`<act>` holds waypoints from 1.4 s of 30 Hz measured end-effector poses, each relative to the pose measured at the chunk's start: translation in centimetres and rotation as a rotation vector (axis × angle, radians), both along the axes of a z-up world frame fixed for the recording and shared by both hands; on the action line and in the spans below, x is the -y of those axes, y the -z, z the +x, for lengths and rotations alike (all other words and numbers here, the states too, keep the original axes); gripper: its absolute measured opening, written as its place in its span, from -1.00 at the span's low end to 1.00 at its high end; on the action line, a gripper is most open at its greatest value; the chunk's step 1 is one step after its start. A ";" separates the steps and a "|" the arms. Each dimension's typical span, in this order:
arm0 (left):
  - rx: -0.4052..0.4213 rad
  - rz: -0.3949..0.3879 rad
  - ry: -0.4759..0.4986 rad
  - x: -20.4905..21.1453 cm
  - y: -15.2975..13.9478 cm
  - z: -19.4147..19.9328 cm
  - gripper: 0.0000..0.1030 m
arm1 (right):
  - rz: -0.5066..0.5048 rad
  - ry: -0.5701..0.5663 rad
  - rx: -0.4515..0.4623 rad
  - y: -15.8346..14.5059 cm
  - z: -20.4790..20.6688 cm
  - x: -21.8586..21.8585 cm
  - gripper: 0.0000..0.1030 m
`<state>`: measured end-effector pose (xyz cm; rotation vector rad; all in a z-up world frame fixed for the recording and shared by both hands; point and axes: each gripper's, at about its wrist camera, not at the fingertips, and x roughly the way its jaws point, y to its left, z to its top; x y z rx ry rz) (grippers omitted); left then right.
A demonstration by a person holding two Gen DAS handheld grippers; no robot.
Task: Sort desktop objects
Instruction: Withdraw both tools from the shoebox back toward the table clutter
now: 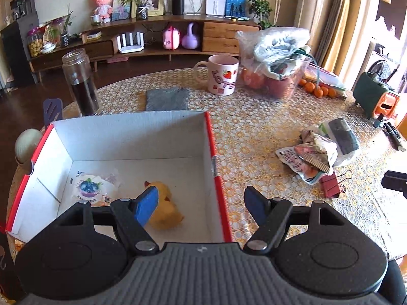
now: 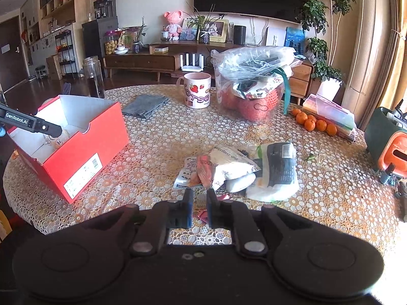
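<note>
A red box point(image 1: 218, 178) with a white inside stands on the table; it also shows at the left of the right wrist view point(image 2: 84, 147). A yellow rubber duck point(image 1: 165, 208) and a blueberry snack packet point(image 1: 91, 188) lie in it. My left gripper point(image 1: 201, 206) is open and empty over the box's right wall, its left finger above the duck. My right gripper point(image 2: 199, 203) is nearly shut and holds nothing, just short of a pile of snack packets point(image 2: 241, 170), over a red binder clip point(image 2: 203, 214). The pile point(image 1: 318, 152) and clip point(image 1: 330, 185) show in the left wrist view.
A strawberry mug point(image 2: 198, 91), a grey cloth point(image 2: 145, 105), a glass jar point(image 2: 94, 76), a plastic bag of fruit point(image 2: 254, 86), tangerines point(image 2: 315, 123) and a green and orange device point(image 2: 389, 139) stand further back on the round lace-covered table point(image 2: 157, 137).
</note>
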<state>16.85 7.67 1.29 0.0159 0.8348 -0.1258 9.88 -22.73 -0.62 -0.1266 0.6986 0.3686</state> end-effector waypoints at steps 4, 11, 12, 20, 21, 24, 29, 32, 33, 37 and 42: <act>0.045 0.040 0.083 3.6 -0.5 -0.7 0.44 | 0.007 0.016 0.004 0.0 -0.3 1.4 -0.75; 0.046 0.011 0.179 8.6 -0.2 -1.1 0.44 | 0.017 0.047 0.007 0.0 -0.6 3.7 -0.73; 0.041 0.004 0.189 9.2 -0.1 -1.1 0.44 | 0.019 0.053 0.008 0.0 -0.6 4.1 -0.73; 0.045 -0.008 0.269 13.5 1.4 -0.8 0.69 | 0.020 0.079 0.005 0.6 -0.5 6.5 -0.65; 0.042 -0.013 0.280 14.1 1.7 -0.6 0.70 | 0.019 0.080 0.004 0.8 -0.4 6.7 -0.64; 0.039 -0.010 0.303 15.5 2.3 -0.2 0.90 | 0.015 0.082 0.003 1.2 0.0 7.5 -0.52; 0.029 0.010 0.339 17.8 3.4 1.4 0.98 | 0.016 0.082 -0.001 1.8 1.3 8.6 -0.34; 0.032 0.015 0.350 18.9 4.0 2.7 0.98 | 0.019 0.082 -0.007 2.3 2.5 9.3 -0.19; 0.034 0.023 0.353 19.3 4.2 3.1 0.98 | 0.022 0.084 -0.010 2.5 2.9 9.5 -0.15; 0.026 0.049 0.353 20.3 4.8 5.3 0.99 | 0.028 0.074 -0.020 3.3 4.6 10.0 0.14; 0.013 0.064 0.357 21.1 5.7 8.2 0.99 | 0.038 0.066 -0.026 4.1 6.9 10.1 0.41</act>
